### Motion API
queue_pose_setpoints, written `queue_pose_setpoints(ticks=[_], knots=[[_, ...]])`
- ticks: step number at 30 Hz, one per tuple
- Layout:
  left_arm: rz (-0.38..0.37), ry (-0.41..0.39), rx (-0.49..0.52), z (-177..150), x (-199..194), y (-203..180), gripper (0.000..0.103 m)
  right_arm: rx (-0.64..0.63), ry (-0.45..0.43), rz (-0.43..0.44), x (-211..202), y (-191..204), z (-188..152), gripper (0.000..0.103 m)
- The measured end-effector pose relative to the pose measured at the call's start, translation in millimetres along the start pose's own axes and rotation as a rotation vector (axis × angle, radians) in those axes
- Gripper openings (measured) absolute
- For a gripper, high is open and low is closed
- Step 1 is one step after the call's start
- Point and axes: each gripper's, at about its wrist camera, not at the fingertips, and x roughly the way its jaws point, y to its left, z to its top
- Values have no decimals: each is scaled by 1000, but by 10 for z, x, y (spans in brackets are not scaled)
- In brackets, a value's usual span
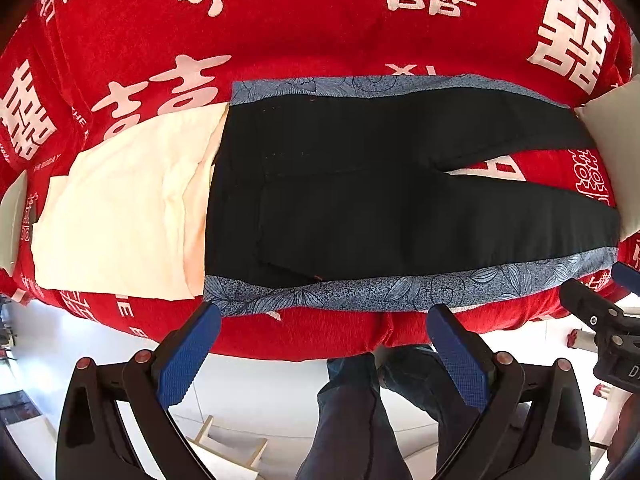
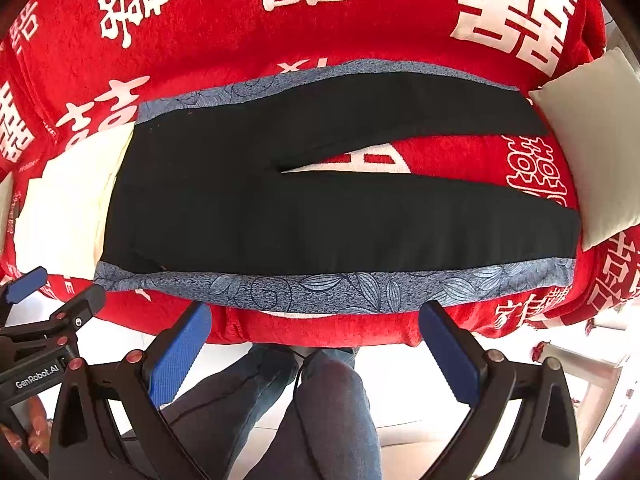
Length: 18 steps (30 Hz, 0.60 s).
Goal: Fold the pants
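A: Starting at the left, what is on the bed?

B: A cream folded cloth lies on the red blanket, its right edge touching or slipping under the waist end of the pants. The pants are black with a blue floral strip along each outer side. They lie flat, waist to the left, with the two legs running right and splitting apart so red blanket shows between them. A white pillow sits at the leg ends.

A: And the tools?

B: The left tool hangs off the near edge of the bed, jaws spread wide, holding nothing. The right tool is the same: open, empty, just short of the near floral strip.

A: How will the pants handle?

B: Soft and limp, I judge, light enough to lift but prone to sag and drag on the fuzzy blanket. I would pinch the near side seam, left tool by the waistband corner, right tool farther along the leg, and carry that leg over onto the far one.
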Motion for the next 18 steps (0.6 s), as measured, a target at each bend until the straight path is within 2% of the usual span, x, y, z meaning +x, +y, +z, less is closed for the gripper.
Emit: queue_pose_setpoints(ticks=[4, 6, 12, 18], knots=[[-11, 10, -10, -13, 58, 32, 103, 6, 2, 12, 34, -25, 9, 103], [-42, 15, -31, -28, 118, 80, 103, 35, -1, 53, 70, -70, 13, 103], [-184, 66, -150, -159, 533, 304, 103, 220, 34, 310, 426, -335, -72, 103], [-329, 122, -327, -372, 1123, 521, 103, 369, 142, 535, 1142, -487, -327, 103]])
